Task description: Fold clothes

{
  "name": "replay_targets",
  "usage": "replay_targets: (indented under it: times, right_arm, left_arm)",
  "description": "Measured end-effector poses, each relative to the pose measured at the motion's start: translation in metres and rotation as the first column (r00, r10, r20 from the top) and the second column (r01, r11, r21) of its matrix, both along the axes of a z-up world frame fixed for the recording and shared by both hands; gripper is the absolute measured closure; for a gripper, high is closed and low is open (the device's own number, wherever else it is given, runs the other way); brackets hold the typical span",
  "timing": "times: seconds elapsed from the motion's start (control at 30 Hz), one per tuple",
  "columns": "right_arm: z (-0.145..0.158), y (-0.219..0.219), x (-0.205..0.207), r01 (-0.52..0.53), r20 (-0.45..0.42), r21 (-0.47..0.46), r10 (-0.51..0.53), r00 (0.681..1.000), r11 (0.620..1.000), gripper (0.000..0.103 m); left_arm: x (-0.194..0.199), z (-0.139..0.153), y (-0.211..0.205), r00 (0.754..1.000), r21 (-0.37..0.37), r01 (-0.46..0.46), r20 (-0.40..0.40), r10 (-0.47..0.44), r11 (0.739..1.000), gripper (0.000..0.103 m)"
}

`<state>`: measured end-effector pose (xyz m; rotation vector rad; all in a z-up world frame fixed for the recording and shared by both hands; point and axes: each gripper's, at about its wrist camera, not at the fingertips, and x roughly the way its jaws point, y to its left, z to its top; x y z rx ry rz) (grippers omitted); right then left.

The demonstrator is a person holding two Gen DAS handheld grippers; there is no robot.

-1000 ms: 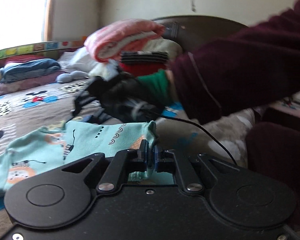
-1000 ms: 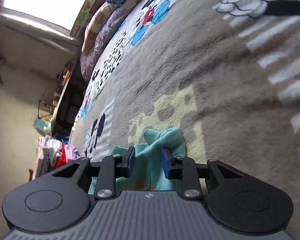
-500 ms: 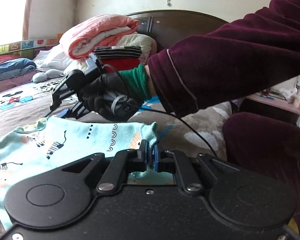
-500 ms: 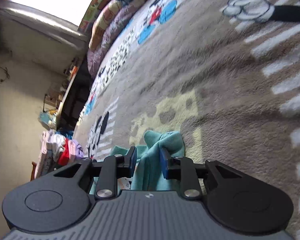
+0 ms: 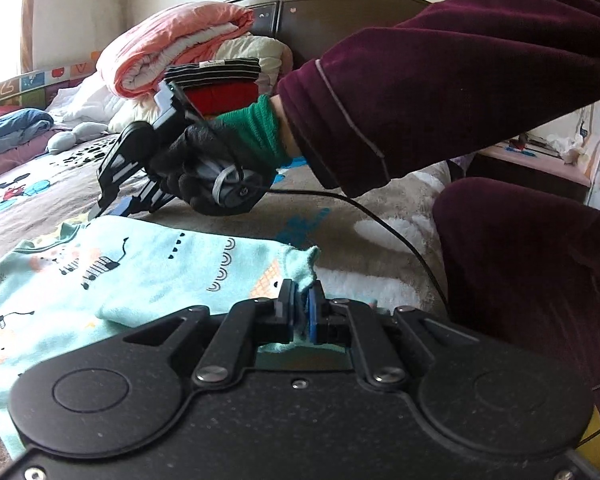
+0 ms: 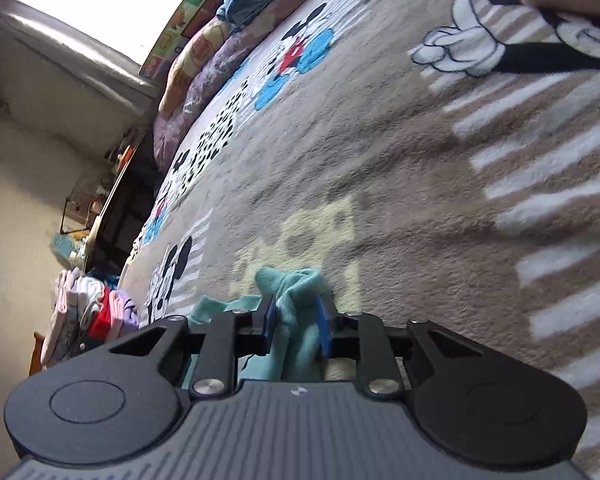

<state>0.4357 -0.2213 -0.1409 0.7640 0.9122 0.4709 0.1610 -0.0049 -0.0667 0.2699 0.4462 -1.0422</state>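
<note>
Left tongs (image 5: 301, 307) — clenched on mint shirt (image 5: 148, 264) | right tongs (image 6: 298, 318) — gripping its bunched edge

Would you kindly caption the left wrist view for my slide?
Left gripper pinches the mint printed garment on the bed while the gloved hand lowers the right gripper.

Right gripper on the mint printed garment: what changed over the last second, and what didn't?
The right gripper closed its blue pads from loosely straddling the bunched edge of the mint-green printed cotton garment to pinching it, taking hold. In the left view the gloved right hand lifted slightly as more of the garment spread flat. The left gripper stayed clamped on its corner; the grey cartoon-print blanket is unchanged.
</note>
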Motion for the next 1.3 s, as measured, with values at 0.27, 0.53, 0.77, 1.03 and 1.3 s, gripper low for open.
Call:
replay_targets:
  times: [0.27,0.53,0.77,1.03,1.3]
  right_arm:
    - [-0.005,0.014,-0.005,-0.022,0.107,-0.105,0.033,0.994,0.994,0.081]
    - [0.011,0.014,-0.015,0.020,0.176,-0.160,0.009,0.984,0.987,0.070]
    - [0.071,0.013,-0.068,0.014,0.374,-0.304,0.106,0.921,0.952,0.070]
    - [0.074,0.043,-0.176,-0.152,0.428,-0.462,0.370,0.825,0.874,0.078]
    - [0.059,0.037,-0.189,-0.078,0.378,-0.439,0.262,0.888,0.895,0.078]
  left_arm:
    - [-0.001,-0.004,-0.010,0.999,0.022,0.044,-0.017,-0.044,0.999,0.100]
    - [-0.013,-0.004,-0.002,0.972,0.015,0.197,-0.135,-0.193,0.980,0.082]
    - [0.010,0.019,0.043,0.989,-0.244,-0.054,-0.147,0.018,0.968,0.082]
    - [0.024,-0.019,-0.014,0.979,-0.023,-0.152,-0.139,0.147,0.988,0.082]
    - [0.005,-0.018,-0.003,0.970,-0.054,-0.216,-0.122,0.208,0.975,0.054]
